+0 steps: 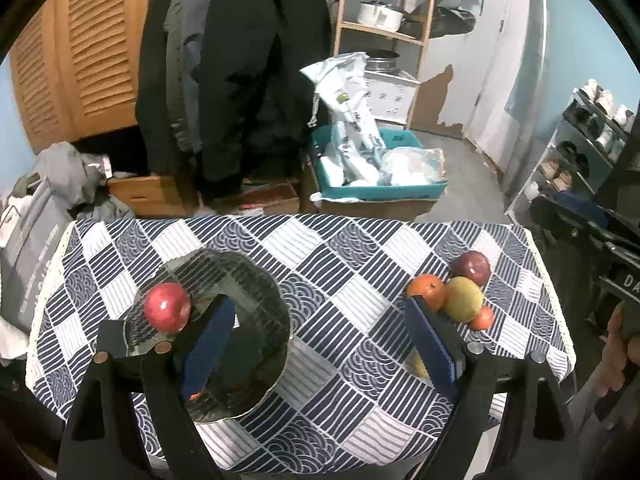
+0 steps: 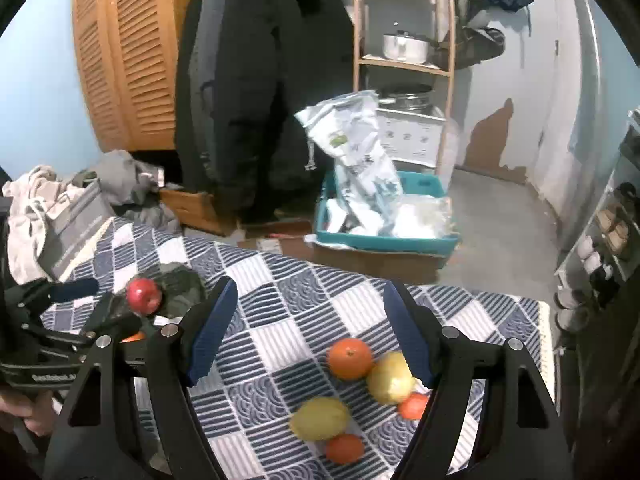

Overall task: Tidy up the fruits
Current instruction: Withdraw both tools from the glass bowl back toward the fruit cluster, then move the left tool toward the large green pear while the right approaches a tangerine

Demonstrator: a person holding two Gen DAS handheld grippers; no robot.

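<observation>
Already one red apple (image 1: 167, 308) sits in glass bowl (image 1: 256, 396)

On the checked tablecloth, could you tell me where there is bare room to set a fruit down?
The checked tablecloth lies bare between the glass bowl and the fruit cluster, and along its far edge. The cluster's corner is crowded; the bowl, holding a red apple, has room.

Each black claw (image 1: 320, 344) carries blue pads (image 2: 212, 330) and silver screws (image 1: 474, 347).
</observation>
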